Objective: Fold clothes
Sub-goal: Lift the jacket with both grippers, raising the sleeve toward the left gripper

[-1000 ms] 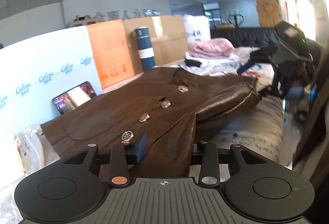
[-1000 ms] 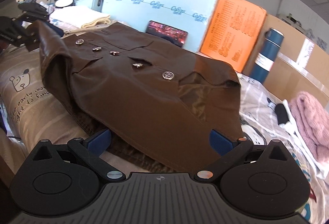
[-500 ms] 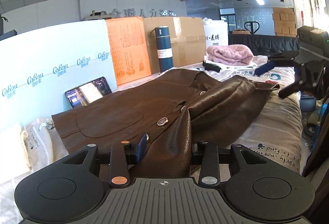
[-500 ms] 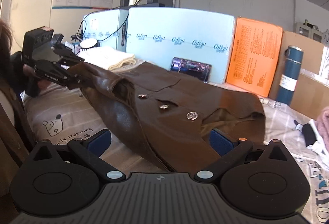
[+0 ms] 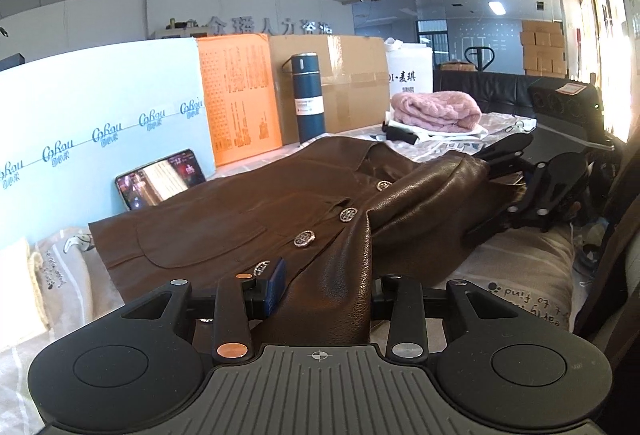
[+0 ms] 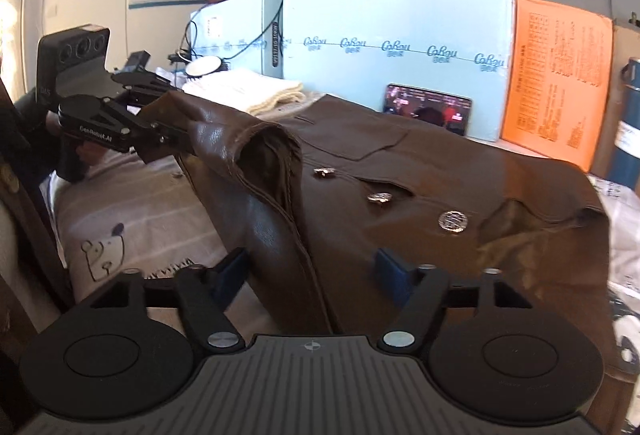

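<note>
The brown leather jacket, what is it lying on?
The brown leather jacket is spread over a pale printed bed cover, with a bear drawing showing beside it. What sits directly beneath the jacket's middle is covered and cannot be seen.

Bright window glare, fisheye-warped edges, perhaps overexposed
</note>
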Motion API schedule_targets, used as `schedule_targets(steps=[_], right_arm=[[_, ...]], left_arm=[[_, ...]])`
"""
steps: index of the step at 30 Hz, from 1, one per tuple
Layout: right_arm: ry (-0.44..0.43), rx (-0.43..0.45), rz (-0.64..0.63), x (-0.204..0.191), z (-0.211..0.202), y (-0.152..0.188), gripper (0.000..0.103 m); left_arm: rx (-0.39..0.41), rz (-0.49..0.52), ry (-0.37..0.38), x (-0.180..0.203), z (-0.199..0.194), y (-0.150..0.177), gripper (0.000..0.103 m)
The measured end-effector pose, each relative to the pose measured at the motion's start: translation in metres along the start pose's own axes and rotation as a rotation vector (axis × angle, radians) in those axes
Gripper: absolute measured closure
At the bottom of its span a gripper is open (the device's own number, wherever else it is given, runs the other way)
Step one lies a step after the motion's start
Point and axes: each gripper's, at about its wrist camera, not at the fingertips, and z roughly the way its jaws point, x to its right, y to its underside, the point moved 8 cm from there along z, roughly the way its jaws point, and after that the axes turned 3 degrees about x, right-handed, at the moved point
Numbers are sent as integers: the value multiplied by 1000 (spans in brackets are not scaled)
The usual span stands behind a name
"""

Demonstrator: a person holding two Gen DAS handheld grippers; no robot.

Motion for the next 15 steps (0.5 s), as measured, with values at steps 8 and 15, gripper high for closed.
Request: schedule_targets(steps=[8, 15], right_arm=[[-149, -30, -16, -19, -6, 2, 99], [-32, 57, -141, -17, -21, -25, 99]], left_arm=[[-15, -19, 137, 23, -9, 1, 79], [74, 46, 77, 21, -15, -22, 80]])
